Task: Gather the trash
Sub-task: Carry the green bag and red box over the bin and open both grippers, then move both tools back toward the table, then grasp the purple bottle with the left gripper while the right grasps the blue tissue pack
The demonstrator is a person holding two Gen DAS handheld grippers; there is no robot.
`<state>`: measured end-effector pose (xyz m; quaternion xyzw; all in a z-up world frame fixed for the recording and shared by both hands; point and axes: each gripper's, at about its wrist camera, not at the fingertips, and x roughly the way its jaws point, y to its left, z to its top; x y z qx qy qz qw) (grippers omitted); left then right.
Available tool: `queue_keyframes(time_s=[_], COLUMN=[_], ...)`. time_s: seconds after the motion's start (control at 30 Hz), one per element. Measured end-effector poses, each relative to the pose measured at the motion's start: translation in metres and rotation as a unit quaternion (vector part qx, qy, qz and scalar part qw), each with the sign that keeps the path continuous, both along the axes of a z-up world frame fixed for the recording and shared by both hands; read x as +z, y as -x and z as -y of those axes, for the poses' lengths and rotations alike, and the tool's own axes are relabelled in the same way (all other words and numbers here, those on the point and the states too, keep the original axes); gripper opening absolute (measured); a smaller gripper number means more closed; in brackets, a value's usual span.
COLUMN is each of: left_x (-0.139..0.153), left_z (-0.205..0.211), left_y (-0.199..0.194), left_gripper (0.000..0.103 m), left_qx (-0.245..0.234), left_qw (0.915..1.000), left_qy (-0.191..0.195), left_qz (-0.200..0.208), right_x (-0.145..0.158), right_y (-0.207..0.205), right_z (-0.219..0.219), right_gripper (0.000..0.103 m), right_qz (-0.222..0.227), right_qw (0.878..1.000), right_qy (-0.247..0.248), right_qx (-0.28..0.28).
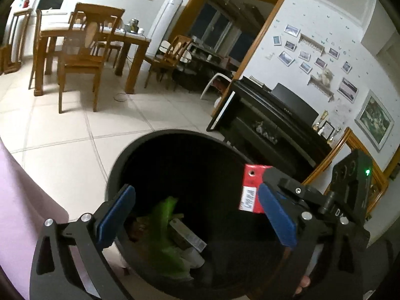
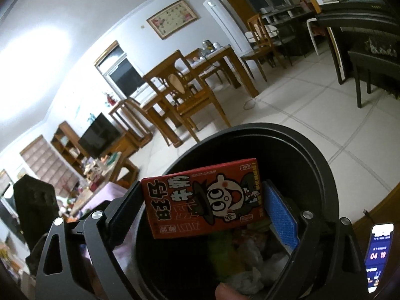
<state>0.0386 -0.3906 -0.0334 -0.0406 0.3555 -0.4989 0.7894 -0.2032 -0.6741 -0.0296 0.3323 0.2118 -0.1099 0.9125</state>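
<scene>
Hanging over the mouth of a round black trash bin [image 1: 120, 172], the left tongs [image 1: 197, 215] stand spread wide, their blue pads [image 1: 117, 210] far apart with nothing between them. Below them, inside the bin, lies a blurred green wrapper [image 1: 166, 227] among pale crumpled paper and a flat packet with a barcode. The right tongs [image 2: 207, 205] are above the same bin [image 2: 322, 155] and pinch a red milk carton [image 2: 202, 197] printed with a cartoon face and large black characters; the carton lies sideways between the pads, one short end against the blue right pad [image 2: 281, 215], the other against the dark left finger. From the left wrist view the same carton [image 1: 251, 190] shows edge-on, red with a white barcode label, just over the bin's right rim and held by the other tongs' blue pad. A fingertip shows at the bottom edge of the right wrist view, and a phone screen [image 2: 378, 252] glows at the lower right. The bin stands on a pale tiled floor [image 1: 62, 130]. Well behind it are a wooden dining table with chairs [image 1: 82, 50], a black upright piano [image 1: 272, 115] by the wall, and, in the right wrist view, a dark television [image 2: 100, 135] on a wooden shelf unit.
</scene>
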Motion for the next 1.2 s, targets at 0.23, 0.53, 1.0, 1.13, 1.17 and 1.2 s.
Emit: queue_keyframes(time_s=[0.23, 0.53, 1.0, 1.13, 1.17, 1.2], left_x=[0.021, 0.03, -0.003, -0.015, -0.017, -0.019], left_z=[-0.055, -0.207, -0.35, -0.357, -0.358, -0.359], left_y=[0.005, 0.005, -0.043, -0.057, -0.06, -0.063], left_gripper=[0.098, 0.098, 0.08, 0.071, 0.069, 0.064], left_qx=[0.037, 0.186, 0.328, 0.317, 0.313, 0.311], left_qw=[0.9992, 0.9814, 0.9252, 0.9249, 0.9256, 0.9259], left_qy=[0.013, -0.024, -0.19, -0.21, -0.213, -0.215], left_qz=[-0.006, 0.042, 0.027, 0.008, 0.004, 0.0], right_x=[0.01, 0.026, 0.026, 0.008, 0.003, -0.001], right_y=[0.009, -0.038, -0.175, -0.211, -0.216, -0.225], right_z=[-0.023, -0.095, -0.344, -0.392, -0.396, -0.406], right_gripper=[0.098, 0.098, 0.098, 0.09, 0.084, 0.075], right_qz=[-0.015, -0.011, -0.071, -0.118, -0.127, -0.139], right_qw=[0.999, 0.994, 0.919, 0.897, 0.893, 0.889], right_qy=[0.045, 0.059, 0.145, 0.163, 0.168, 0.175], right_qx=[0.001, 0.094, 0.36, 0.395, 0.397, 0.399])
